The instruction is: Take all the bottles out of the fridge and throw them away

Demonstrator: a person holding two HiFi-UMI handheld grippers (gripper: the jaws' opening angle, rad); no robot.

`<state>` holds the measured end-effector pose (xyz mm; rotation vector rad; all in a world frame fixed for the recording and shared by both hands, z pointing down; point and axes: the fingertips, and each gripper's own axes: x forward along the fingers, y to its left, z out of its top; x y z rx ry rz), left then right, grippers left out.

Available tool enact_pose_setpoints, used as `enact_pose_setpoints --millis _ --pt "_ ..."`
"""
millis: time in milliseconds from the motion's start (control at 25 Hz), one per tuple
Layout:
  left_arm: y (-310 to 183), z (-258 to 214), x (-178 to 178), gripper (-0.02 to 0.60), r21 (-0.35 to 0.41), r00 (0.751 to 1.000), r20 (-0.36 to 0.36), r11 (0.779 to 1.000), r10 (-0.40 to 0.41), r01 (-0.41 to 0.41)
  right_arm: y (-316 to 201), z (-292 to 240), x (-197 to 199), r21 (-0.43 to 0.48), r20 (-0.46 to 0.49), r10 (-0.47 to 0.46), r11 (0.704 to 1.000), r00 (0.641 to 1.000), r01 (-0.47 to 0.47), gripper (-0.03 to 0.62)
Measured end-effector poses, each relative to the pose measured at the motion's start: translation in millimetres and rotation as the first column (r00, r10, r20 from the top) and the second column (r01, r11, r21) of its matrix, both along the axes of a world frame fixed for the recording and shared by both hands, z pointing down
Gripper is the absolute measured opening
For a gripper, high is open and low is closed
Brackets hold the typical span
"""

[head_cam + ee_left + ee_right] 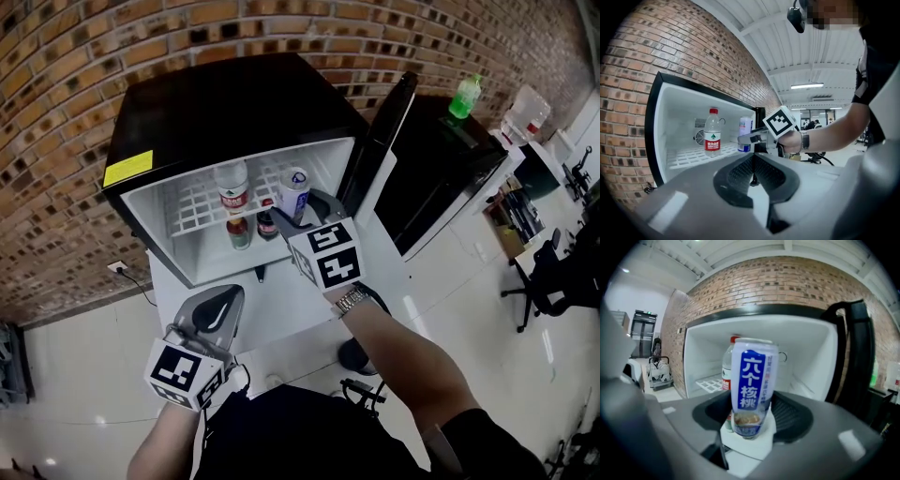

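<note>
Right gripper (pixel 749 425) pinches can (pixel 753 380) upright at fridge (pixel 234 103) front. Left gripper (pixel 753 171) pressed together, empty. Bottle (pixel 712 131) on shelf (pixel 689 154).

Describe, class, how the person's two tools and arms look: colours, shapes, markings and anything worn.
The left tool and right tool each have a rounded grey shell, black ridged pads and a white cube bearing black square markers. The right wrist wears a metal watch; that arm has a black sleeve.
</note>
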<state>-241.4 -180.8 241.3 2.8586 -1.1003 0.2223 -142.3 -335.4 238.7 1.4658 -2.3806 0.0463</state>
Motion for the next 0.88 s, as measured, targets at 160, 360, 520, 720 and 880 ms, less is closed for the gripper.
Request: enact_pose_setpoints --millis 160,360,520,720,880 --pt "7 3 17 0.003 -0.009 0.999 0.001 0.998 0.054 -0.054 32 4 13 -0.01 0.007 0.016 1.0 1.0 -0.016 0.261" --pt "18 12 47 0.003 -0.024 0.993 0.0 0.992 0.12 -0.12 73 18 36 -0.035 0.007 0.044 0.998 0.999 -0.043 0.261" --pt "31 21 78 0.003 -0.043 0.986 0.0 0.985 0.168 -0.167 105 33 62 -0.063 0.005 0.068 0.996 0.998 -0.067 0.261" --pt "49 36 123 0.004 -0.076 0.977 0.01 0.974 0.214 -0.213 141 57 102 -0.103 0.011 0.094 0.99 0.995 -0.093 0.261" --pt "69 53 163 0.003 -0.105 0.964 0.03 0.96 0.264 -0.259 170 83 137 -0.152 0.009 0.116 0.982 0.993 -0.113 0.261"
